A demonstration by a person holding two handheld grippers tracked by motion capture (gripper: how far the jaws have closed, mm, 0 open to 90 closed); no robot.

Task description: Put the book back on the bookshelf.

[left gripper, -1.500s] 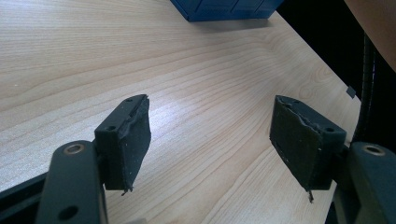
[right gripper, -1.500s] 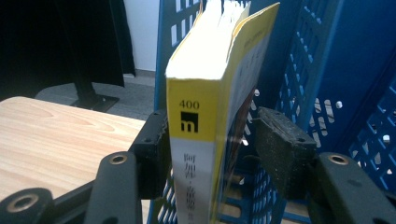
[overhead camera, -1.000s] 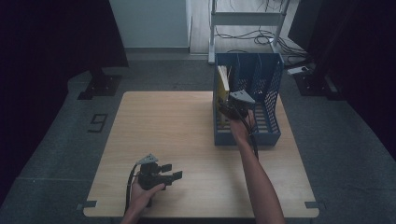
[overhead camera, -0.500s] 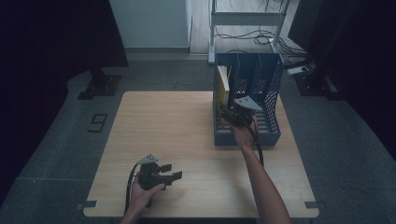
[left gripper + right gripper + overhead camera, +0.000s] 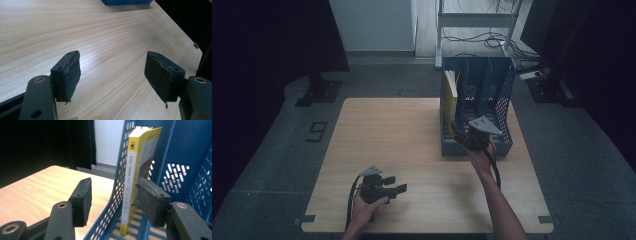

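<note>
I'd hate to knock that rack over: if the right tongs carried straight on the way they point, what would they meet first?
Probably the blue file rack's perforated left side wall, which rises between the open right tongs. The yellow book stands just behind it, close to one pad. Depth is hard to judge.

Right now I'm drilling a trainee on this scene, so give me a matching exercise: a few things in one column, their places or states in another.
Things:
1. book
2. file rack
3. left hand-held gripper
4. right hand-held gripper

Places or states:
A. blue, at the table's far right
B. open over bare wood
C. upright in the leftmost slot
D. open, astride the rack's side wall

Pairs: 1-C, 2-A, 3-B, 4-D
</note>
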